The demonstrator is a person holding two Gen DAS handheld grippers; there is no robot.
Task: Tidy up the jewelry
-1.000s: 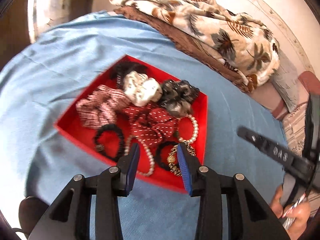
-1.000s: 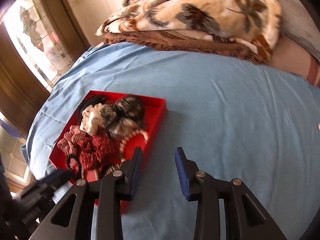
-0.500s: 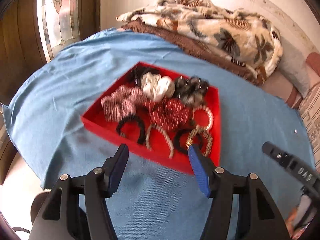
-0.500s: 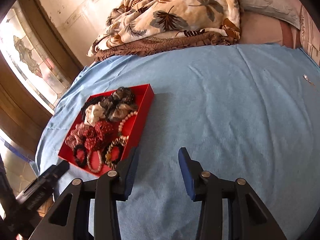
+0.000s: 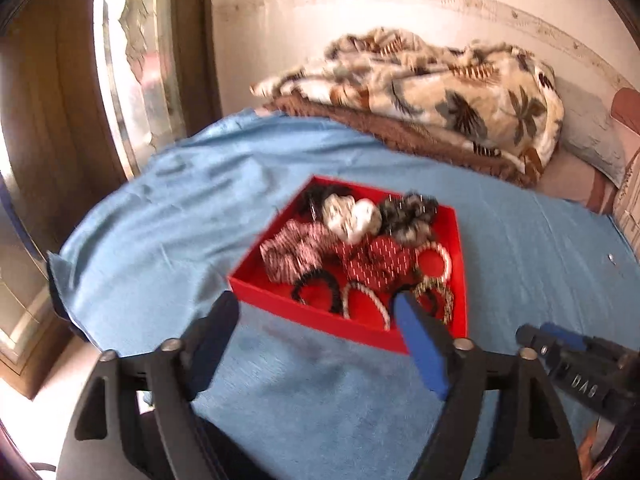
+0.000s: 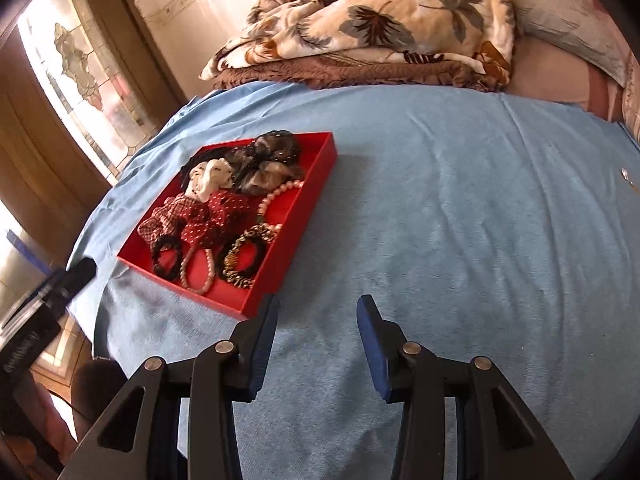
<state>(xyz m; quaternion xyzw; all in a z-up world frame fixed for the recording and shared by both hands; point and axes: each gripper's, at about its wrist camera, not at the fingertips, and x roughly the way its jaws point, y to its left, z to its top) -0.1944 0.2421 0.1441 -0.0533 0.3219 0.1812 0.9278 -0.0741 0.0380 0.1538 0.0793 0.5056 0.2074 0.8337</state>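
A red tray [image 5: 320, 318] lies on the blue bedspread, also in the right wrist view [image 6: 288, 248]. It holds several scrunchies, a white one [image 5: 352, 216] and a red dotted one [image 6: 216, 220], plus a pearl bracelet [image 6: 196, 268], a black hair tie [image 5: 316, 288] and a leopard-print band [image 6: 244, 256]. My left gripper [image 5: 316, 320] is open and empty, hovering before the tray's near edge. My right gripper [image 6: 316, 320] is open and empty, just right of the tray's near corner.
A leaf-print blanket [image 5: 432, 80] is heaped at the back of the bed by a pillow [image 6: 568, 28]. A stained-glass window [image 6: 80, 64] stands on the left. A small metal piece [image 6: 625, 174] lies on the bedspread [image 6: 460, 200] at far right.
Both grippers pulled back and up from the tray. The left jaws opened wider. The tray now sits farther away in both views.
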